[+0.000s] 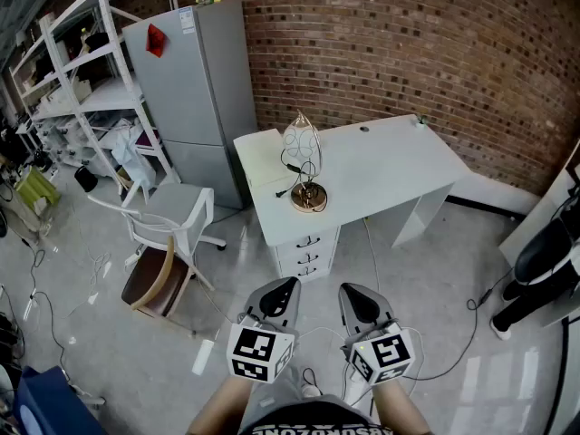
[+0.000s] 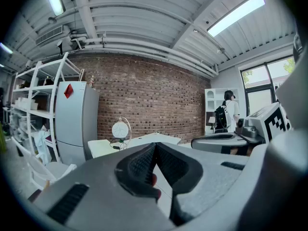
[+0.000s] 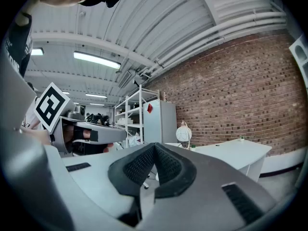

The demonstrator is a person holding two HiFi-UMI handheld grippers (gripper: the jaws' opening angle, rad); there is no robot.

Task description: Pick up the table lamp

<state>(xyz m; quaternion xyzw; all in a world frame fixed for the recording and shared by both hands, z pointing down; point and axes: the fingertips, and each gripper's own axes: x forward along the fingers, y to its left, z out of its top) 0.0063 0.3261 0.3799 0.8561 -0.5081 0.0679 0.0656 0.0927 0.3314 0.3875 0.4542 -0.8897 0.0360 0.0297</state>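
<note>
The table lamp [image 1: 304,163] stands on the white desk [image 1: 390,166], near its left part: a round white shade in a wire frame on a brass base, with a black cord. It shows small in the left gripper view [image 2: 120,130] and in the right gripper view [image 3: 183,134]. Both grippers are held low, well short of the desk, over the floor. My left gripper [image 1: 282,290] is shut with nothing in it. My right gripper [image 1: 357,297] is shut and empty too. They sit side by side, pointing toward the desk.
A white chair [image 1: 172,217] and a brown stool [image 1: 154,282] stand left of the desk. A grey fridge [image 1: 195,93] and white shelving [image 1: 77,80] are behind them. Cables [image 1: 453,333] lie on the floor at the right. A person [image 2: 229,114] stands far off.
</note>
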